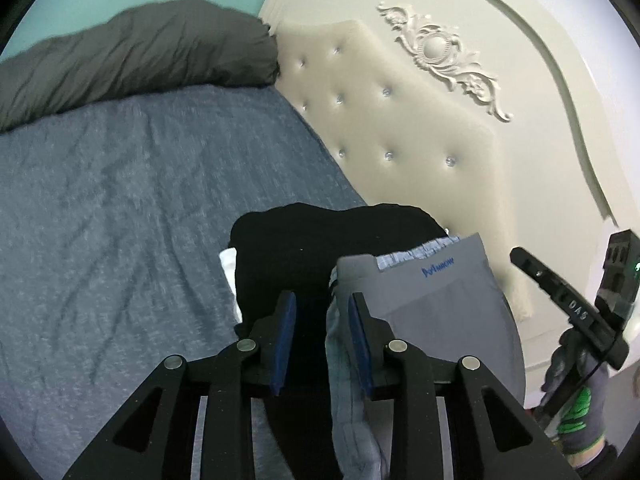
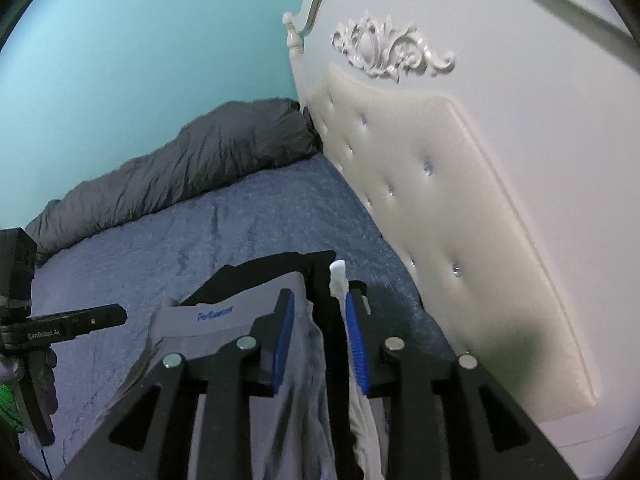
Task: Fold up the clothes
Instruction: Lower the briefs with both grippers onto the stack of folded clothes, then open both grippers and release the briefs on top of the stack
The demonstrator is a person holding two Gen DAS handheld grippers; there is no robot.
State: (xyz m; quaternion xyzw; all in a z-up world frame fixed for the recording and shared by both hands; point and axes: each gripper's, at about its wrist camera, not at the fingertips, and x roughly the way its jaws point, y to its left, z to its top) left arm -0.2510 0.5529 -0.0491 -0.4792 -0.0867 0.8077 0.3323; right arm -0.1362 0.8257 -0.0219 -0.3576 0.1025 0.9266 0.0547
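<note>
A stack of folded clothes lies on the blue bed by the headboard: a black garment (image 1: 320, 240) over a white one (image 1: 229, 268), with grey underwear (image 1: 436, 300) bearing a blue logo on top. My left gripper (image 1: 322, 328) is shut on the edge of the stack, black and grey cloth between its blue pads. My right gripper (image 2: 318, 336) is shut on the other side of the stack, with grey cloth (image 2: 224, 316), black cloth (image 2: 320, 272) and white cloth (image 2: 338, 276) between its pads. Each gripper shows in the other's view, the right one (image 1: 568, 304) and the left one (image 2: 72, 324).
The blue bedsheet (image 1: 120, 208) spreads to the left. A dark grey duvet (image 1: 132, 60) is bunched along the teal wall (image 2: 140, 60). The cream tufted headboard (image 1: 420, 140) stands close on the right, also in the right wrist view (image 2: 440, 200).
</note>
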